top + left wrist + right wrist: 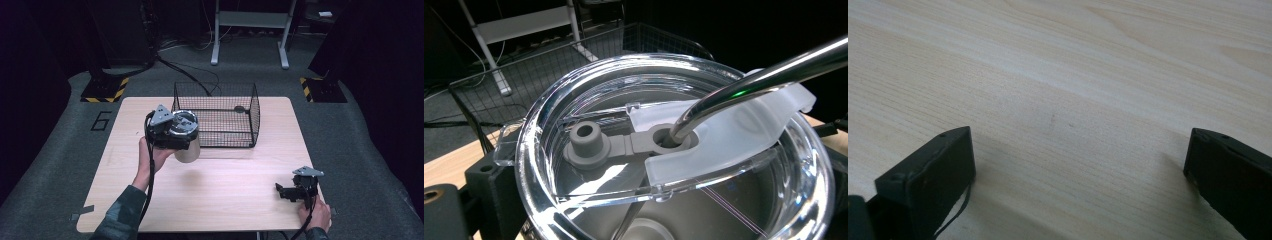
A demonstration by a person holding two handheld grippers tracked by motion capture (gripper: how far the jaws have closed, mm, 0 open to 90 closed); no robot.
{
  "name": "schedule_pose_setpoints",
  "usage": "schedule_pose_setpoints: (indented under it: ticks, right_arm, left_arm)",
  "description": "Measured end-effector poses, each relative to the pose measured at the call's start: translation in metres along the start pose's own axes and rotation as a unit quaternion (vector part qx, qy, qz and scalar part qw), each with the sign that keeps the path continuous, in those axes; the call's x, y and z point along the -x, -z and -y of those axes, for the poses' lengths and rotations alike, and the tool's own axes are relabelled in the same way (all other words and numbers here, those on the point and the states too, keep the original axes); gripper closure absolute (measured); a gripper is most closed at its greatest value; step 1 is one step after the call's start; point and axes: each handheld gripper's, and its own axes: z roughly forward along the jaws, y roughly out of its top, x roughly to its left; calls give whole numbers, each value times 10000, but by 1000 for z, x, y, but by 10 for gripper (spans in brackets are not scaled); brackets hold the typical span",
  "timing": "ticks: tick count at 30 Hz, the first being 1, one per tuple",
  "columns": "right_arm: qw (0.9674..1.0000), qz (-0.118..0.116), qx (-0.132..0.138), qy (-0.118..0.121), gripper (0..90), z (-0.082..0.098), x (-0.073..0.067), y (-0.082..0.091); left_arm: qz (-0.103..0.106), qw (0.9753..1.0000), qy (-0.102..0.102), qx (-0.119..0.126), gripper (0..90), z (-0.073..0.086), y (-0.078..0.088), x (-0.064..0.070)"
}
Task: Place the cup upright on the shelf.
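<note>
The left gripper (172, 131) is clamping a steel tumbler (187, 146) with its clear lid (674, 150) and metal straw (764, 75), likely keeping it upright for the wire basket (216, 115) just beyond. The right gripper (292, 192) is resting jaws-apart, empty, on the table (225, 190).

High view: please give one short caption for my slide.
Left gripper holds a steel tumbler beside the wire basket; right gripper rests open.

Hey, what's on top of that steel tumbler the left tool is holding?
The tumbler wears a clear lid with a grey stopper, and a metal straw passes through its hole. Reflections hide whatever is inside.
</note>
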Motion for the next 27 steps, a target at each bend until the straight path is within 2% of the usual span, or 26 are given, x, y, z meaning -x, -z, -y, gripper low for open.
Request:
schedule_pose_setpoints:
  ticks: [7,16,27]
  right_arm:
    - [10000,1,-1,-2,0,0,0,0]
    - [10000,-2,-2,6,0,0,0,0]
    - [10000,-5,7,-21,0,0,0,0]
  left_arm:
    - [25,10000,-74,4,41,-10,-2,0]
    - [88,9999,-67,51,41,-24,-7,0]
    - [147,9997,-158,112,41,-50,-14,-1]
